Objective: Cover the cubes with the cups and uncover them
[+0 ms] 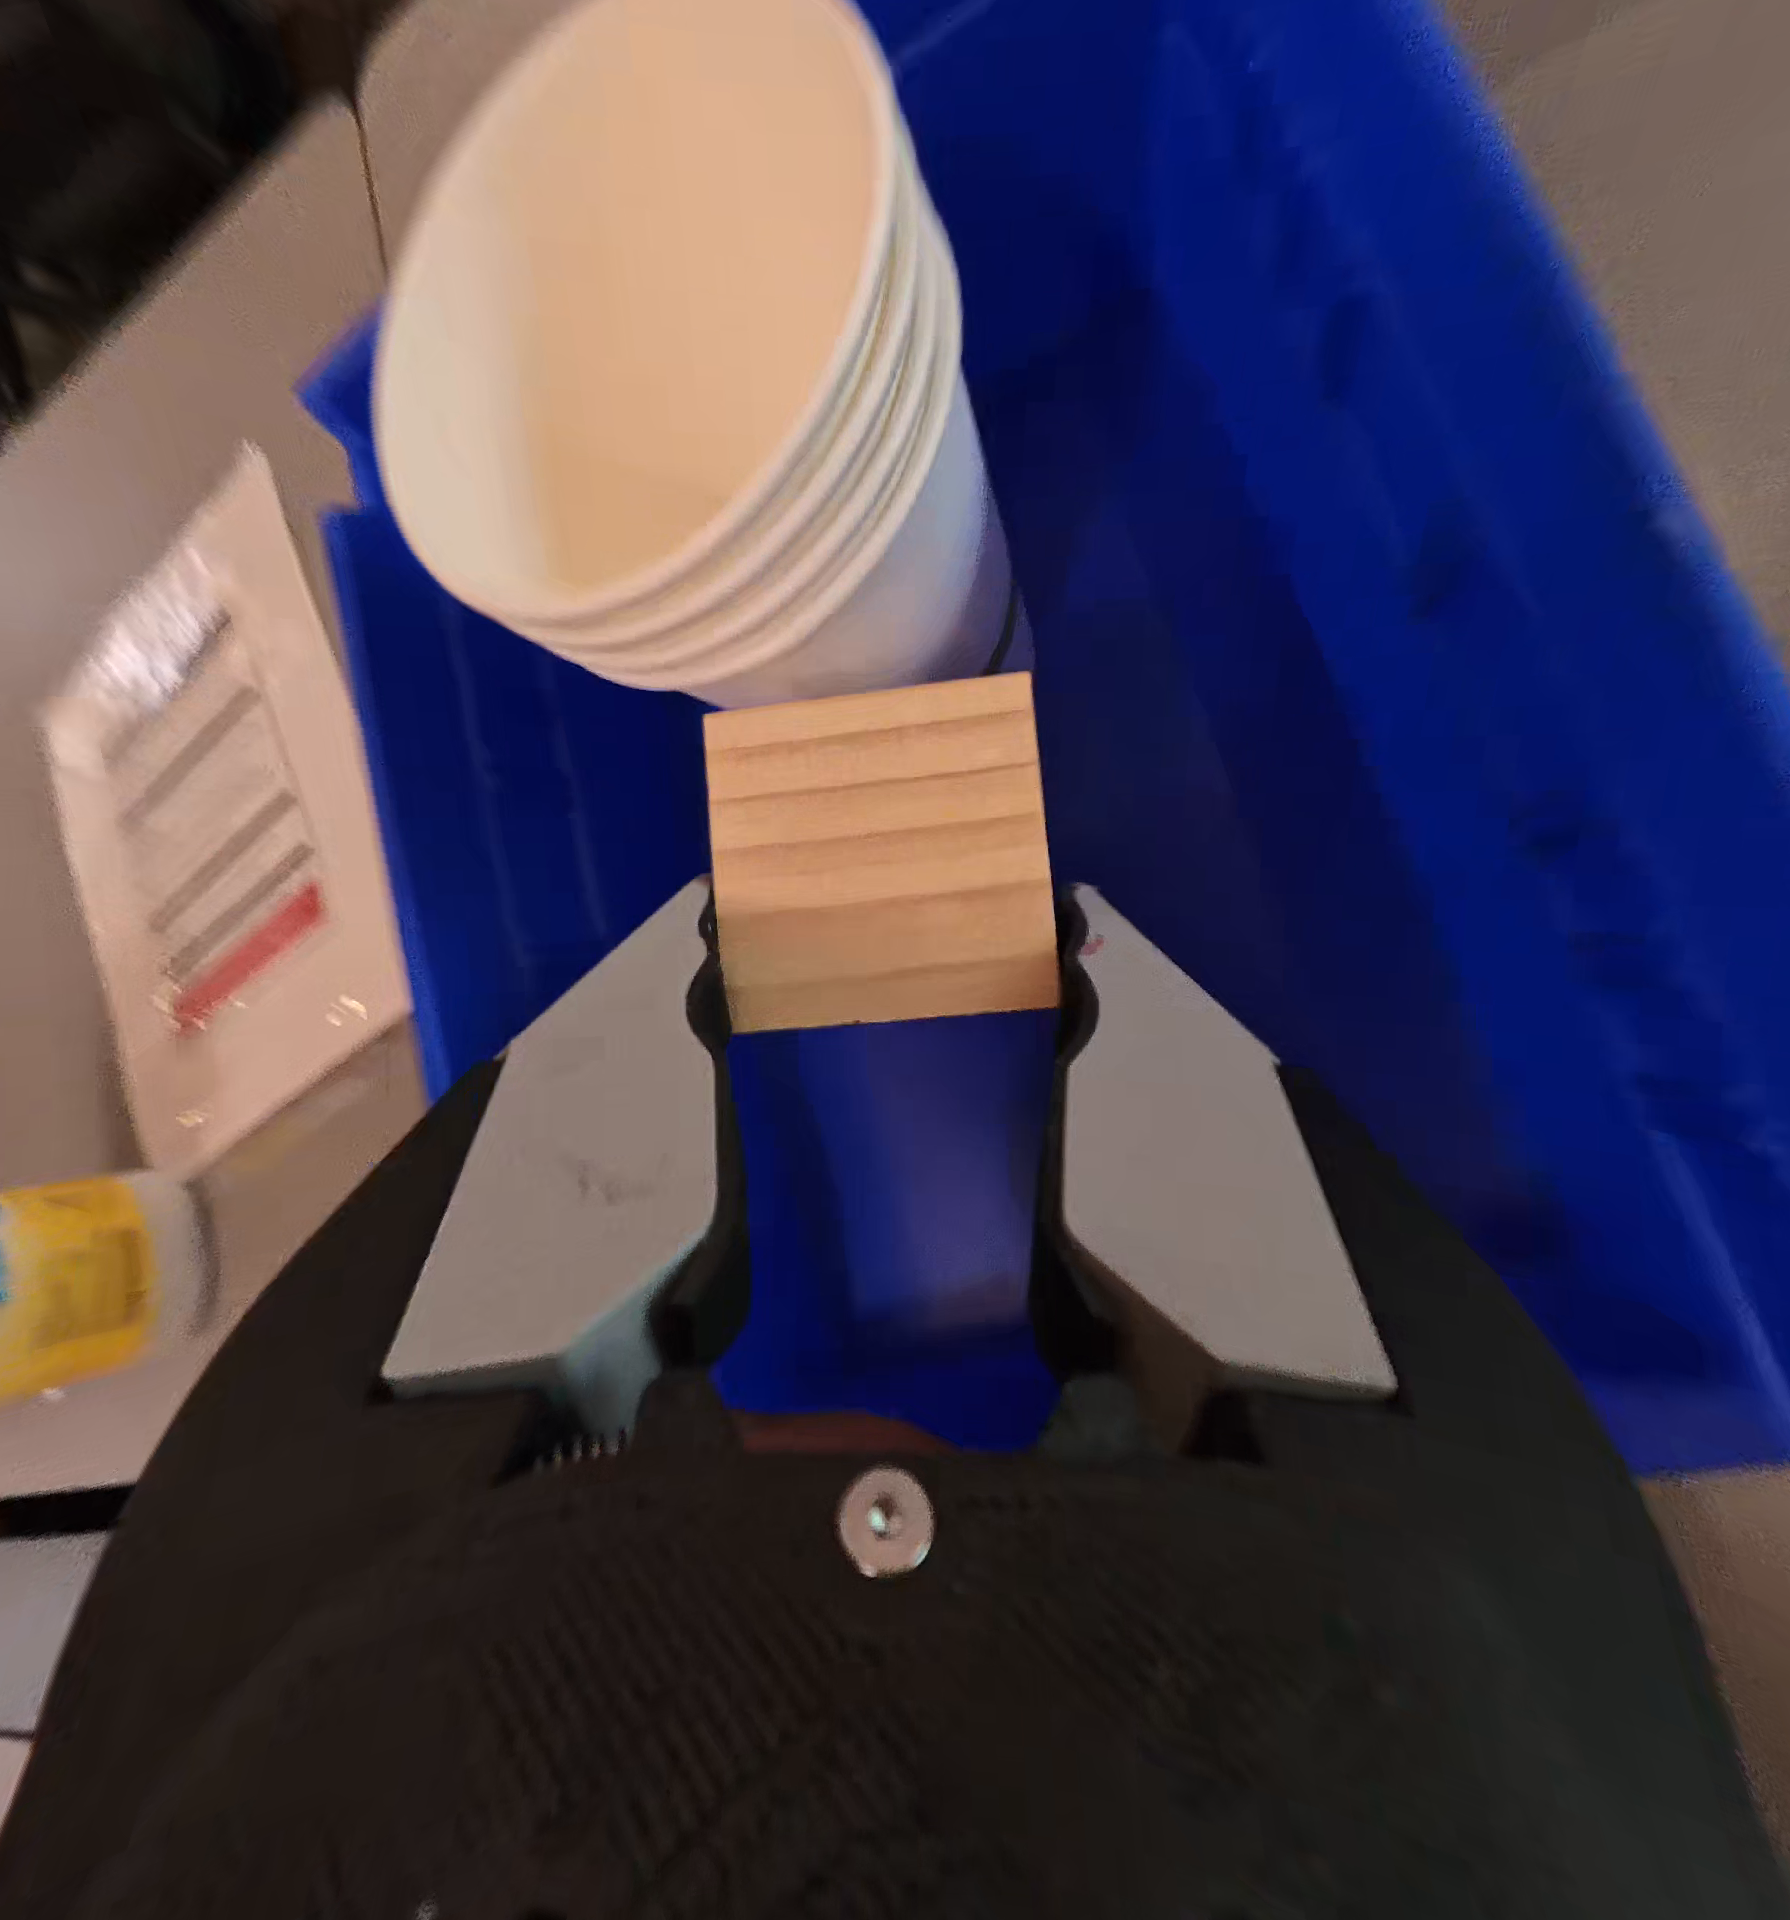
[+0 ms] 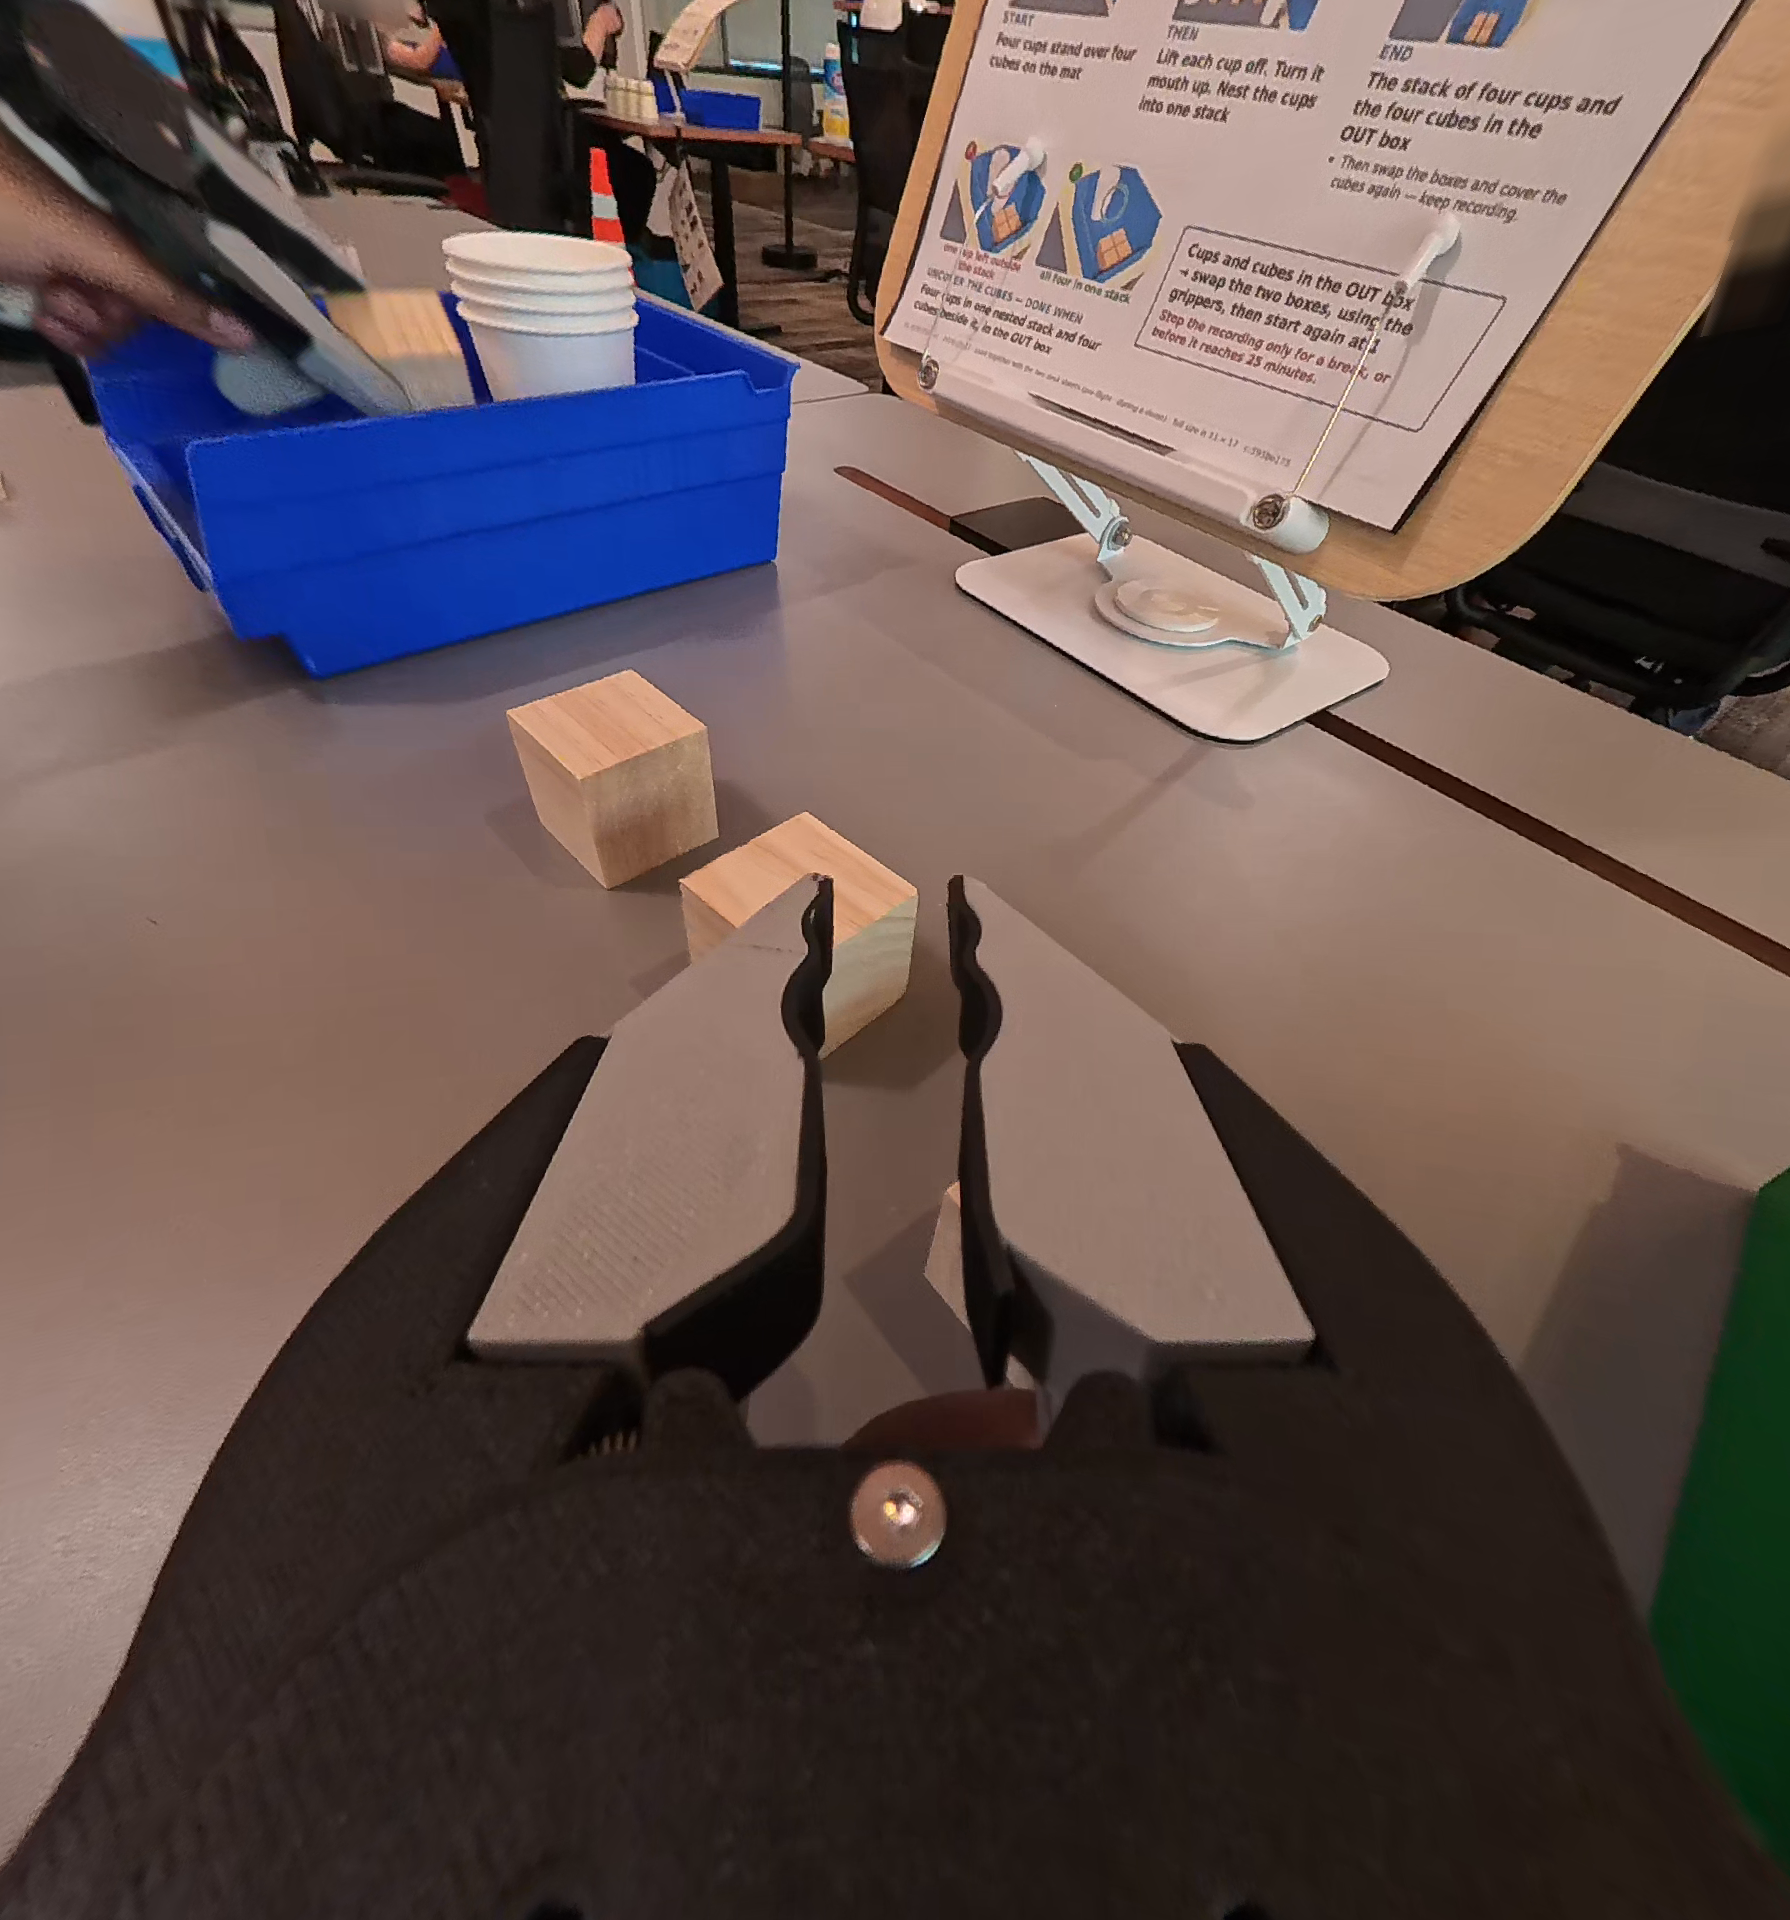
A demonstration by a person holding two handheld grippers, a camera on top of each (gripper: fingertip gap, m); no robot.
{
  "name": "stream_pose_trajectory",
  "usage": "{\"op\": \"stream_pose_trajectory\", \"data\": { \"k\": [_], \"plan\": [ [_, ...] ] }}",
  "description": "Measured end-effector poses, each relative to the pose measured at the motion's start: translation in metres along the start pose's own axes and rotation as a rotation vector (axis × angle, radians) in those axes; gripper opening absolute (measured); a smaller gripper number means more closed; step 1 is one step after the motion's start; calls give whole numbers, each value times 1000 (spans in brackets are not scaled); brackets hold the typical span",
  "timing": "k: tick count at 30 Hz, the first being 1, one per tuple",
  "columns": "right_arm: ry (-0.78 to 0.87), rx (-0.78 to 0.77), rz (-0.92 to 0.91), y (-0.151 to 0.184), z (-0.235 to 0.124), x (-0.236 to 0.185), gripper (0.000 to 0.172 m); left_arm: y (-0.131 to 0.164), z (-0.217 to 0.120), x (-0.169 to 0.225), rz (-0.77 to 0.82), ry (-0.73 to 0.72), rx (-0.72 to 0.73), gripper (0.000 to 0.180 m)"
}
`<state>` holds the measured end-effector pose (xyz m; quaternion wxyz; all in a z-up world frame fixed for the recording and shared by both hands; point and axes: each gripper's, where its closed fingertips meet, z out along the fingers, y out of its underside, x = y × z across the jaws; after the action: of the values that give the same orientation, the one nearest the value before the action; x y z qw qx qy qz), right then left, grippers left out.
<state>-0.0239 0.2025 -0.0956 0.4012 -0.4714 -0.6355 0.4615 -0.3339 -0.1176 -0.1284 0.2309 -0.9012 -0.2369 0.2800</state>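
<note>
My left gripper is over the blue bin, shut on a pale wooden cube, with both pads against its sides. A stack of white paper cups stands mouth up just beyond it. The right wrist view shows the same gripper with the cube in the bin beside the cups. My right gripper hovers over the grey table, its fingers slightly apart with nothing between them. Two cubes lie ahead of it. A corner of another pale block shows under its right finger.
A wooden document stand on a white base stands at the right back. A green object is at the right edge. A person's hand holds the left gripper. A laminated sheet and a yellow-white bottle lie left of the bin.
</note>
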Motion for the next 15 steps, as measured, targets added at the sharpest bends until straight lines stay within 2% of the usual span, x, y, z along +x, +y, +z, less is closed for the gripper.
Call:
{"op": "stream_pose_trajectory", "data": {
  "k": [4,6,8,10,12,15],
  "plan": [
    [-4,-9,-20,1,2,-3,19,-41,-59,16,194,46,151,63],
    [-3,-14,-31,2,3,-5,18,-70,-86,55,317,153,259,63],
    [3,-21,-37,3,4,-4,19,-86,-103,101,443,271,290,62],
    [9,-23,-33,4,4,-3,19,-86,-101,139,563,358,219,63],
    [9,-26,-26,5,4,-1,19,-79,-83,160,592,385,80,62],
    [11,-19,-23,4,2,0,18,-64,-49,171,431,348,-128,62]
  ]
}}
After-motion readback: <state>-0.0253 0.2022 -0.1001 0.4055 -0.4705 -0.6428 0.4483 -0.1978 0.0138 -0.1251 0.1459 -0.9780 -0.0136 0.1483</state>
